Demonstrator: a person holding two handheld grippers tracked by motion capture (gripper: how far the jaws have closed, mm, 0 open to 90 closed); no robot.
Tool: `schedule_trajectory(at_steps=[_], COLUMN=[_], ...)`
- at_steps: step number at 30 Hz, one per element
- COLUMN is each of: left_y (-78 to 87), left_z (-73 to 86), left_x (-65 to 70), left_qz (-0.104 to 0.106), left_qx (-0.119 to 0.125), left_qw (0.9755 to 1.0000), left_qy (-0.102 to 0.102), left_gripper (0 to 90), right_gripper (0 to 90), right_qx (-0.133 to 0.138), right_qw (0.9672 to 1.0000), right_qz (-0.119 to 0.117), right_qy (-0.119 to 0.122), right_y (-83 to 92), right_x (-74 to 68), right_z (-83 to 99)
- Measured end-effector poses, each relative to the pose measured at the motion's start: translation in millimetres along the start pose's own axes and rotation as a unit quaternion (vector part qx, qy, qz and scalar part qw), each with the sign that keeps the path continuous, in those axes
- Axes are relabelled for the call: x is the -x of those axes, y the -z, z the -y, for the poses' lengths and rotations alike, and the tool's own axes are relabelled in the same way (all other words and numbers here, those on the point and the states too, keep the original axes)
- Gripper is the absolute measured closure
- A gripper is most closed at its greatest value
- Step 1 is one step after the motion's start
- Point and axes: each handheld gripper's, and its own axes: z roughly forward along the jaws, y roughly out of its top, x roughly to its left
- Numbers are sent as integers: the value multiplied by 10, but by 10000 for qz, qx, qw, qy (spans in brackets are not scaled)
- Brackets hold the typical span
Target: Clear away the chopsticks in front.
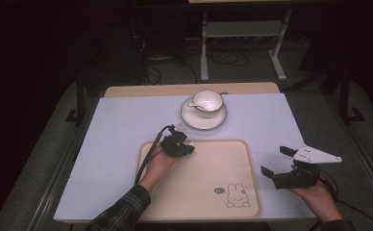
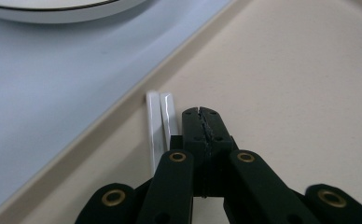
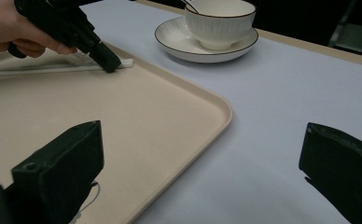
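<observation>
Worktop [image 1: 122,125] with a pale cover, beige tray [image 1: 208,168] on its near half, and a saucer [image 1: 194,120] with cup [image 1: 207,101] and spoon [image 1: 194,104] just beyond the tray's far edge. Your right hand-held gripper [image 1: 276,160] sits off the tray's right side, jaws wide apart, nothing in them. Your left hand-held gripper [image 2: 201,112] is at the tray's far left corner, jaws pressed fully together, tip down on the tray floor. The thing in hand is the thin white strip [image 2: 163,126]: it lies flat inside the tray along the rim, just beside the closed jaws on their outer side, not between them. In the right gripper view the strip [image 3: 39,68] runs long and straight along that rim. Judgement: very light, narrow and glossy, probably slippery and a bit bendy, so it will skate away if you push it. It lies low against the rim – hard to get a jaw under. Open up, straddle it across its width near the end closest to the jaw tips, and pinch gently – a crush could crease it.
</observation>
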Motion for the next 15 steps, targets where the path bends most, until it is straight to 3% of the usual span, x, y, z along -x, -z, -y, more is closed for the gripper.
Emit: schedule_trajectory(at_steps=[9,15], left_y=[108,293], left_z=[97,285], left_x=[-110,-147], left_qz=[-67,10], left_qx=[-19,-119], left_qw=[9999,9995], left_qy=[114,277], left_gripper=[896,896], right_gripper=[0,0], right_qx=[6,13], right_qw=[10000,10000], right_qz=[25,24], right_qy=[0,0], right_y=[18,21], right_x=[-5,-5], right_z=[3,1])
